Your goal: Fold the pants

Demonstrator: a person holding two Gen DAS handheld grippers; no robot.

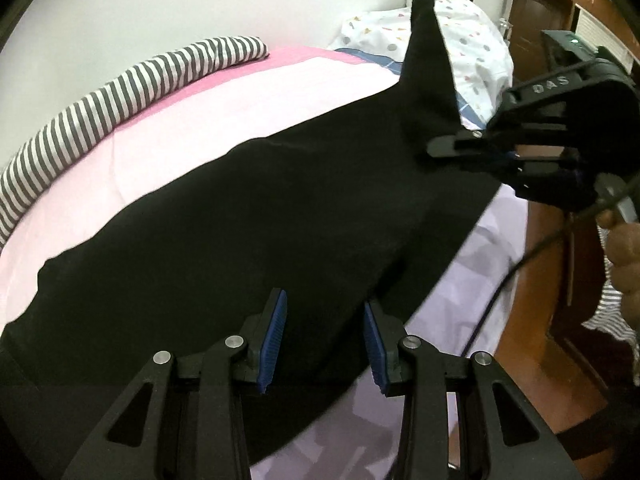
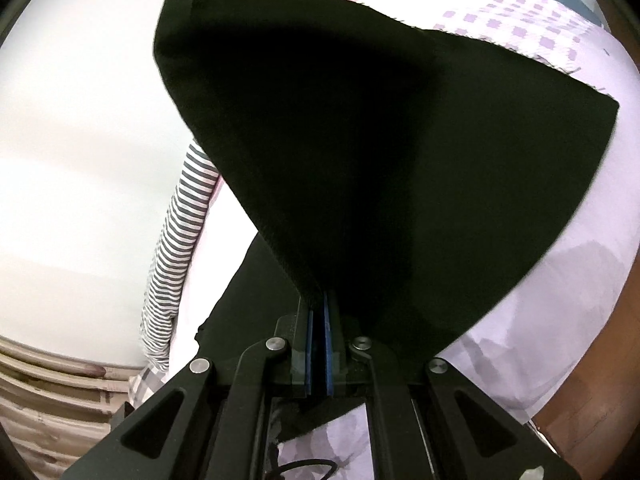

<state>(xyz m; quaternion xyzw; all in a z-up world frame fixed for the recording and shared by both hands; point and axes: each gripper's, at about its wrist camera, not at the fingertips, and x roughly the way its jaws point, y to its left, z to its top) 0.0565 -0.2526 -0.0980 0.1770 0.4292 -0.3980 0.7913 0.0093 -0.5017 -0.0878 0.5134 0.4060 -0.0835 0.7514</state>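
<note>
Black pants (image 1: 248, 224) lie flat along a pink sheet on the bed (image 1: 168, 128). My left gripper (image 1: 325, 312) is open just above the near part of the pants, with blue pads on each side. My right gripper (image 1: 436, 146) shows at the right of the left wrist view, shut on the far end of the pants and lifting it into a peak (image 1: 428, 60). In the right wrist view the same gripper (image 2: 319, 300) pinches the black cloth (image 2: 360, 152), which fans out above the fingers.
A rolled grey-and-white striped cloth (image 1: 100, 104) lies along the wall side of the bed. A white patterned pillow (image 1: 472, 40) sits at the far end. The wooden bed frame (image 1: 532, 320) and a cable (image 1: 500, 280) run along the right.
</note>
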